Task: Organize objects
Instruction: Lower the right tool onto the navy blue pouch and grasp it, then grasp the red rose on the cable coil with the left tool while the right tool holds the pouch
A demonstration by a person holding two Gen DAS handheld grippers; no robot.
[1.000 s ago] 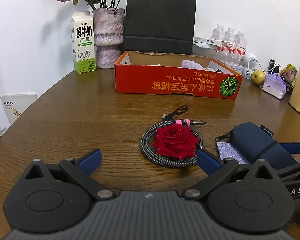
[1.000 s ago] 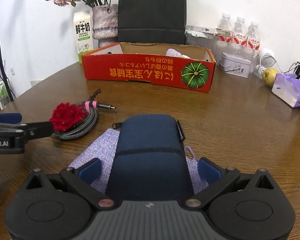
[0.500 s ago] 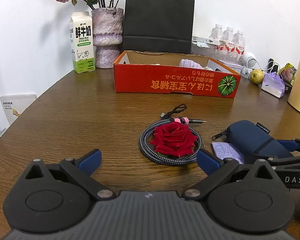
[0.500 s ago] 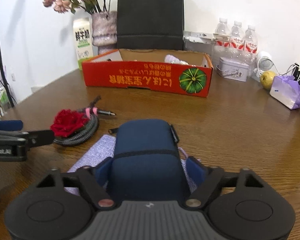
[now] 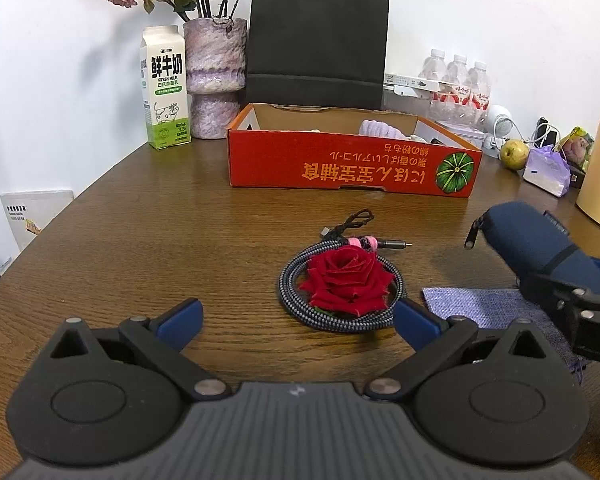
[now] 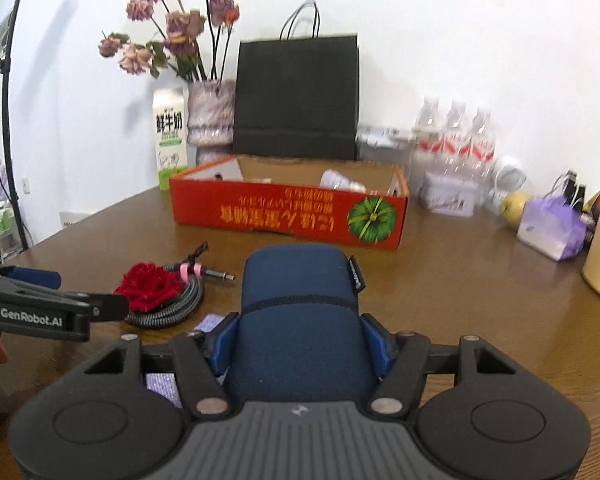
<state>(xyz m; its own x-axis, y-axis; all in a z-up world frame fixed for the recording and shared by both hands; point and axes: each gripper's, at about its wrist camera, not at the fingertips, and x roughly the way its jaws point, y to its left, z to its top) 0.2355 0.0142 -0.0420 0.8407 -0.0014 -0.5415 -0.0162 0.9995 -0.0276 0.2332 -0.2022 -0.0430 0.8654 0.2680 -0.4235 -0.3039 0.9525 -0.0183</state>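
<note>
Right hand-held gripper (image 6: 300, 350) closing on navy zip pouch (image 6: 300, 312), blue pads pressed to both flanks; pouch raised, nose tilted up off purple cloth (image 5: 484, 306) on desk (image 5: 140, 232). Pouch's long axis runs straight ahead from the jaws toward red cardboard box (image 6: 288, 210), well apart across bare wood. Left hand-held gripper (image 5: 296, 320) spread wide, empty, low over desk; red rose (image 5: 346, 276) on coiled cable (image 5: 336, 318) just ahead, nearer this hand.

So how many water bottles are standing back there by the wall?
3 water bottles stand in a row against the wall, right of the black paper bag: left, middle, right. More could be hidden behind them.
</note>
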